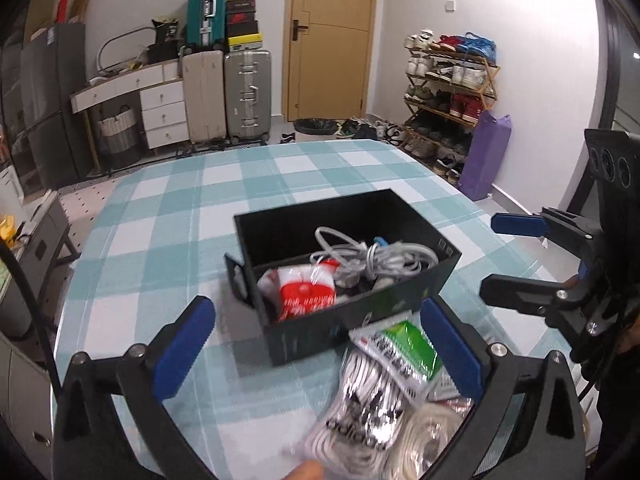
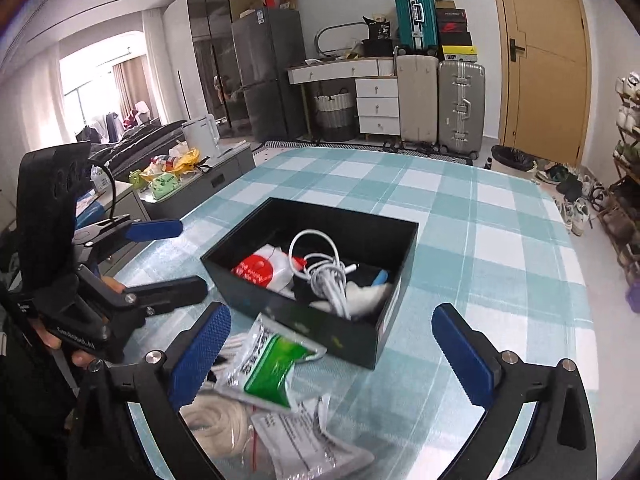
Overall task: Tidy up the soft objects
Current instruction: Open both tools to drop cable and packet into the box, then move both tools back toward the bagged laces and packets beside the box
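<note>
A black open box stands on the checked tablecloth. In it lie a red-and-white packet and coiled white cables. In front of the box lies a pile of soft packets: a green-and-white packet, a clear bag of white cords, a coil of pale rope and a clear bag with paper. My left gripper is open above the pile, empty. My right gripper is open and empty over the pile and the box's near corner.
The table has a teal-and-white checked cloth. The right gripper shows in the left wrist view, the left gripper in the right wrist view. Suitcases, drawers, a door and a shoe rack stand beyond the table.
</note>
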`<state>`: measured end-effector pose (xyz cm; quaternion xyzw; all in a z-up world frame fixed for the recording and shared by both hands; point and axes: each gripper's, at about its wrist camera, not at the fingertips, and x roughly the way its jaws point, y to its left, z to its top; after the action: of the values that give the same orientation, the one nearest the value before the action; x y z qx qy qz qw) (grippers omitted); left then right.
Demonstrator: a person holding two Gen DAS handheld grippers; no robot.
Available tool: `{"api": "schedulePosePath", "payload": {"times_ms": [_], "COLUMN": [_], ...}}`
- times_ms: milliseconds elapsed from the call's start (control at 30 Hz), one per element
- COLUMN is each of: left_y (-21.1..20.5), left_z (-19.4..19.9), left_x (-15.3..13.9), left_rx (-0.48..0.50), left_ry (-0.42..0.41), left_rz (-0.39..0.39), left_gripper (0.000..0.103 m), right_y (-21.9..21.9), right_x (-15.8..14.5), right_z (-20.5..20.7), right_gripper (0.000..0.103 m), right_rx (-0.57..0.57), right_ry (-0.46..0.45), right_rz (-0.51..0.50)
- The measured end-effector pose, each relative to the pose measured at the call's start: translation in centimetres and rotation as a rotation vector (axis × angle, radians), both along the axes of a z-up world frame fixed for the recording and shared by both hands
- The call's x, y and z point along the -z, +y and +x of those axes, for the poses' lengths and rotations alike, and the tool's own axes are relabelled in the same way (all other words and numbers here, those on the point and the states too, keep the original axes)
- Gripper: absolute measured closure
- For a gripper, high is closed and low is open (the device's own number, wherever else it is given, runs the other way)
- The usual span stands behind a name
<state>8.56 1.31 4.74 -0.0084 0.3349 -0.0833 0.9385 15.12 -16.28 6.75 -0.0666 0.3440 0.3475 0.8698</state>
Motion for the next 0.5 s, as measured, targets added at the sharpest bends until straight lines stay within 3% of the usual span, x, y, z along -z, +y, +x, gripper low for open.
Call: {"api": "schedulePosePath", "payload": {"times_ms": [500], "left_y": [-0.6], "left_z": [-3.9], "left_x": [2.8], "left_rx": [0.004], "left_ry": [0.012], "left_rz": [0.071], "left_gripper": [0.0], "right_y": [-1.8], "right_x": [2.1], "right_z": [-3.7], "right_gripper": [0.001], "right_rx": [-0.012], "right_ry": [-0.023], "right_rz": [-0.084]}}
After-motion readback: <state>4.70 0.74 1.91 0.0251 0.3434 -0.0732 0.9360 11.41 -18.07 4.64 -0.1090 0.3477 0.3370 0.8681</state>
